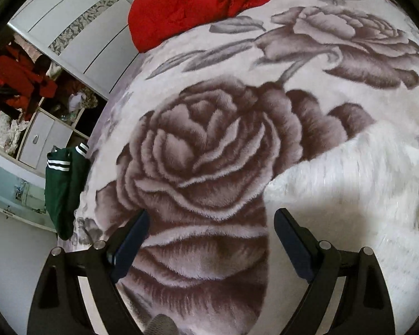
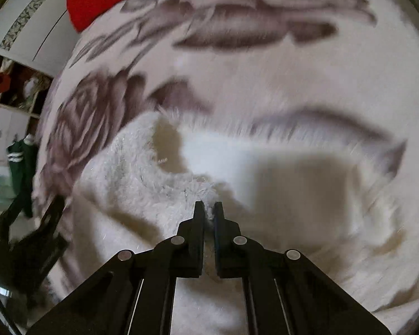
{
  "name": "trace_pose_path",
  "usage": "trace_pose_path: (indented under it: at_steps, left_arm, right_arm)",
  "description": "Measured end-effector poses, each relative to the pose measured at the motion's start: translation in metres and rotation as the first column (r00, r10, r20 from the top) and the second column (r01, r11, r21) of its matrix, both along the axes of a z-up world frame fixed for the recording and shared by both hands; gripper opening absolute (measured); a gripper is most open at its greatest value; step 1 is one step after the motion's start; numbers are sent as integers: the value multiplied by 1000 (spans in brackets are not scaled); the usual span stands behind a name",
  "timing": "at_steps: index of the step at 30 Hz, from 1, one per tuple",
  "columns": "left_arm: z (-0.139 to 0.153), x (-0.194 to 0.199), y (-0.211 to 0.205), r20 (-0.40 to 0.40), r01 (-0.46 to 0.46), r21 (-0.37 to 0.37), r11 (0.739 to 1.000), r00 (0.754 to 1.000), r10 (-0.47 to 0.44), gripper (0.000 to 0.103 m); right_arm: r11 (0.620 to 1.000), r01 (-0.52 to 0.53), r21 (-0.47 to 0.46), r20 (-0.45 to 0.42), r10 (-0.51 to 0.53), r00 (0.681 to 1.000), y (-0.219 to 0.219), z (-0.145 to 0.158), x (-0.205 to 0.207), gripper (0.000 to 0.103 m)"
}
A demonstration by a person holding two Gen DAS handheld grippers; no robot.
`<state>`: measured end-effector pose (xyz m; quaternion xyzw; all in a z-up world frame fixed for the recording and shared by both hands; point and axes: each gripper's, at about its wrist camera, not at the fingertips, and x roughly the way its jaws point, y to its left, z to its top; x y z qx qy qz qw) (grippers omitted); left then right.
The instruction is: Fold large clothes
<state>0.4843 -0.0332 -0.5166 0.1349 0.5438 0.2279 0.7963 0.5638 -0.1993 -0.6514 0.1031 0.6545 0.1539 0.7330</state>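
Note:
A white fluffy garment (image 2: 159, 195) lies on a bed covered by a rose-patterned blanket (image 1: 209, 145). My right gripper (image 2: 208, 209) is shut on a fold of the white garment, fabric pinched between its fingers. The view is motion-blurred. In the left wrist view the white garment (image 1: 349, 181) lies at the right. My left gripper (image 1: 211, 217) is open and empty above the blanket, just left of the garment's edge. The left gripper also shows blurred at the lower left of the right wrist view (image 2: 42, 229).
A red garment (image 1: 198, 2) is heaped at the far end of the bed. A green garment with white stripes (image 1: 64, 184) hangs off the bed's left edge. A white wardrobe (image 1: 69, 28) with open shelves of clothes stands left.

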Motion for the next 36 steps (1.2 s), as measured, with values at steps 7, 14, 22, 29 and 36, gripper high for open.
trace_pose_path:
  at_steps: [7,14,22,29,36]
  left_arm:
    - [4,-5,-20,11,31,10,999,999,-32,91]
    - [-5,-9,-38,15,30,40,999,999,-31,91]
    - [-15,-13,-56,10,71,63,995,997,-72,91]
    - [-11,-20,-47,29,55,39,998,998,-56,91]
    - [9,-33,-39,57,49,-4,999,997,-49,91]
  right_arm:
    - [990,93,101,-169,-75,983,-55,2,13,37]
    - [970,233,-72,-204,-243,949,-127,7,-2,52]
    - [933,98,-346,-196,-174,965,-75,-54,-21,28]
    - [924,156,-349,48,-149,988,-63,3,-19,16]
    - [981,76,-176,-161,-105,981,-58,-2,-1,26]
